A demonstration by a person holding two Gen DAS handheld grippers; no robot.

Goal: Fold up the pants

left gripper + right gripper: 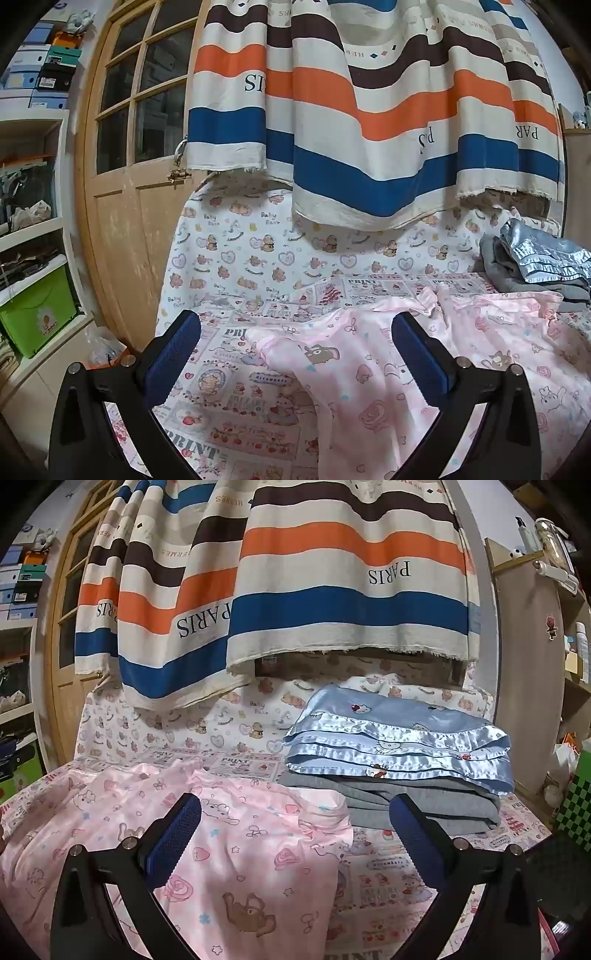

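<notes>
Cluttered room: striped curtain (369,110) hanging behind, wooden door (129,166) at left, shelves with boxes beyond it. Work surface is covered with a cartoon-print sheet (229,398); cannot tell whether a bed or a table lies under it.

Pink pants (240,849), printed with bears and roses, lie spread and rumpled across the sheet, one leg running toward each camera. Not yet folded, as far as I can judge.

Left gripper (295,354): fingers wide apart, nothing between them, poised above one outer edge of the pants. Right gripper (295,834): fingers likewise apart and empty, above the other leg near its hem.

Step in hand, by my reading: the approach before the first fold. Next move likely calls for each gripper to descend and pinch a single edge of the thin fabric, hem or waistband, without catching the sheet beneath, then carry one half over the other.

View differences: the right wrist shows a folded stack in full, a blue satin-trimmed blanket (399,734) on top of grey cloth (406,805), just beside the pants' right edge; the left wrist catches only its corner at far right. Left wrist alone shows the green bin (37,314) on the shelf and the door latch.
</notes>
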